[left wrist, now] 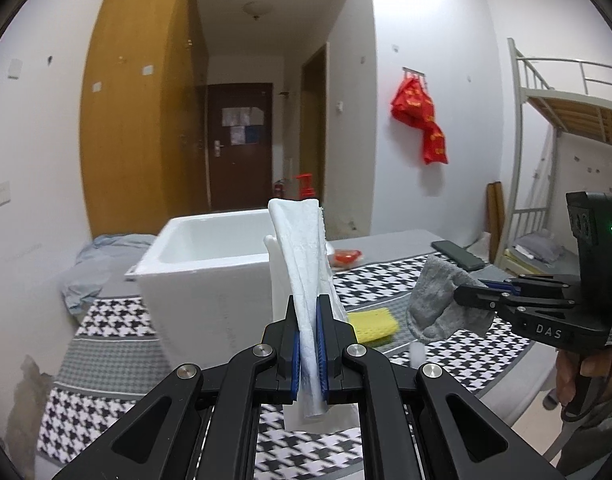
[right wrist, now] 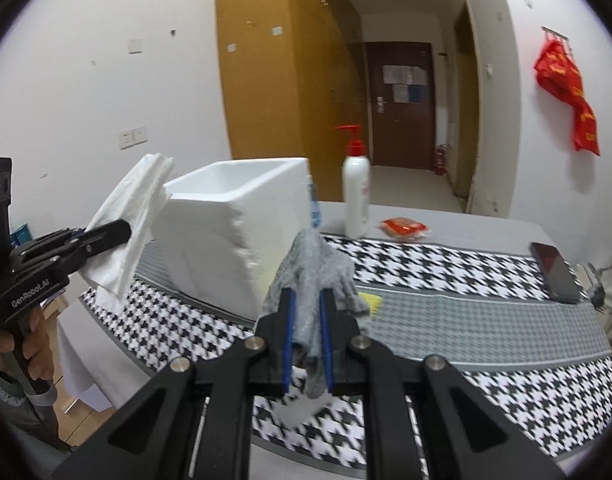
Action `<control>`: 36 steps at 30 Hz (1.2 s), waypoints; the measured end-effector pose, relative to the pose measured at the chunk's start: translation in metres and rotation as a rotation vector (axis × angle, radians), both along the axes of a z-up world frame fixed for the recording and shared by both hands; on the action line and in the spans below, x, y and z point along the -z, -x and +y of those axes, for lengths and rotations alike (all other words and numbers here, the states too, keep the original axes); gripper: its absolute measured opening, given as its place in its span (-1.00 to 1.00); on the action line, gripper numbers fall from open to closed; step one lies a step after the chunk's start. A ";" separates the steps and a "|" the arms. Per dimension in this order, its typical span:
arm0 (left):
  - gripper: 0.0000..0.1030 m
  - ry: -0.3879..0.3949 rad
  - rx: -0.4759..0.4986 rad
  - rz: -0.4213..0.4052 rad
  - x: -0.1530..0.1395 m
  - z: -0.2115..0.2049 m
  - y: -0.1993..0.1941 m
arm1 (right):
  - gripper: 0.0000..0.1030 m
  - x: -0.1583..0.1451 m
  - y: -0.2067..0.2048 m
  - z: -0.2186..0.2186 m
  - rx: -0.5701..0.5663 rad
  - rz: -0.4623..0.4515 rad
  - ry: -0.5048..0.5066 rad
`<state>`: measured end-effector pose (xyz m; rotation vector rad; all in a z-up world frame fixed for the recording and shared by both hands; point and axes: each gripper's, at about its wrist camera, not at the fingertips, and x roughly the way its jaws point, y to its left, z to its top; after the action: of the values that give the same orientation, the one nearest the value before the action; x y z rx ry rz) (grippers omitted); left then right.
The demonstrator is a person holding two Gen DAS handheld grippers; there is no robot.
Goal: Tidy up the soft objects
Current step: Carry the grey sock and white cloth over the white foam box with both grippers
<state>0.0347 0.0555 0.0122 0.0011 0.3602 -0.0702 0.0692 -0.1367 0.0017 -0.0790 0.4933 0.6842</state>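
In my left gripper (left wrist: 309, 344) I have the white towel (left wrist: 306, 264) pinched flat between the blue pads, which are pressed tight on it. Its long axis runs along my fingers: the bulk stands up and away from the tips, fanning wider toward its far end, and a short tail hangs out below the pads toward me. From the right wrist camera the same towel (right wrist: 134, 216) slants up and to the right out of the left gripper (right wrist: 122, 229), its upper end near the rim of the white foam box (right wrist: 242, 216).

That box (left wrist: 210, 280) stands open-topped on the houndstooth cover (left wrist: 106, 320), just ahead and slightly left of my left fingertips. Just right of those tips a yellow sponge (left wrist: 376, 322) lies flat on the cover.

Further right, my right gripper (right wrist: 306, 320) is clamped on the grey cloth (right wrist: 314, 276), the pads closed on its bunched middle. The cloth's length also follows the fingers: a rumpled mass rises past the tips and a narrow end droops below the pads. In the left wrist view it (left wrist: 438, 300) hangs off the tips of the right gripper (left wrist: 464, 294), sagging down and left, clear of the cover.

Beyond my right fingertips stands a white pump bottle (right wrist: 356, 196), upright, with a red packet (right wrist: 404, 227) beside it. Far right lies a dark phone (right wrist: 554, 272), flat.
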 end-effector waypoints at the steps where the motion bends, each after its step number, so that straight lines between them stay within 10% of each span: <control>1: -0.86 0.002 -0.012 -0.001 -0.001 0.004 0.001 | -0.71 0.000 0.000 0.004 -0.012 -0.001 0.001; 36: -0.86 -0.007 -0.095 -0.035 -0.029 0.035 0.010 | -0.71 -0.037 0.004 0.063 -0.151 -0.065 0.029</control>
<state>0.0248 0.0902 0.0413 -0.0074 0.3253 0.0253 0.0655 -0.0738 0.0387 -0.1670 0.4378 0.8197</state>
